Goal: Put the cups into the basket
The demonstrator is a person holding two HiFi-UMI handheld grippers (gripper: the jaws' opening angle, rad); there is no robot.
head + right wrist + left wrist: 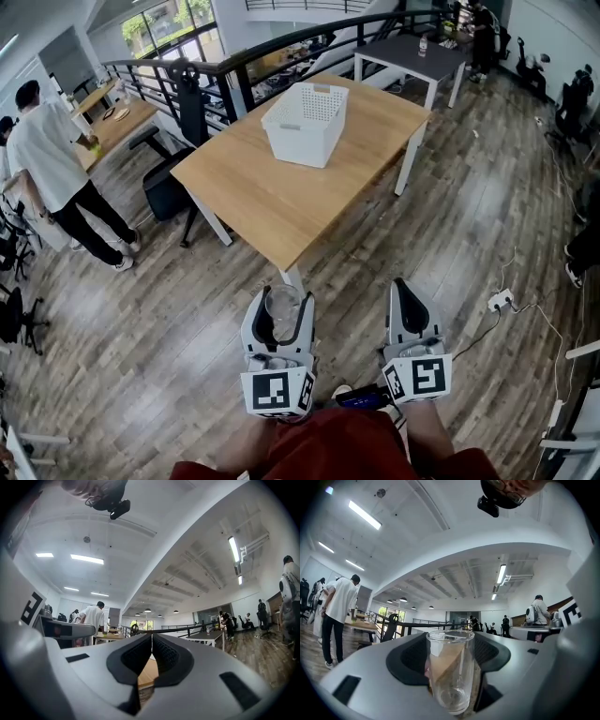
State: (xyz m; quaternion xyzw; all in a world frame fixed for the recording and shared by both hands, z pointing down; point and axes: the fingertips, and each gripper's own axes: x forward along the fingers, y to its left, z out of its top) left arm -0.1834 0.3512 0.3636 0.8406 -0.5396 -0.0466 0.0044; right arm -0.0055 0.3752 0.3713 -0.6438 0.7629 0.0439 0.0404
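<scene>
Wooden table (281, 202): light top, white legs. White perforated basket (305, 122): upright on the table's far half. Left gripper (281, 302): jaws grasping an upright clear glass cup (450, 670), short of the table's near corner. Right gripper (403, 291): jaws clenched together, empty.

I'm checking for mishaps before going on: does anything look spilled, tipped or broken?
Nothing stands out. The cup stands upright and whole in the left gripper, looking empty. The basket sits upright on the table, nothing spilled round it. The right gripper is shut and empty.
</scene>
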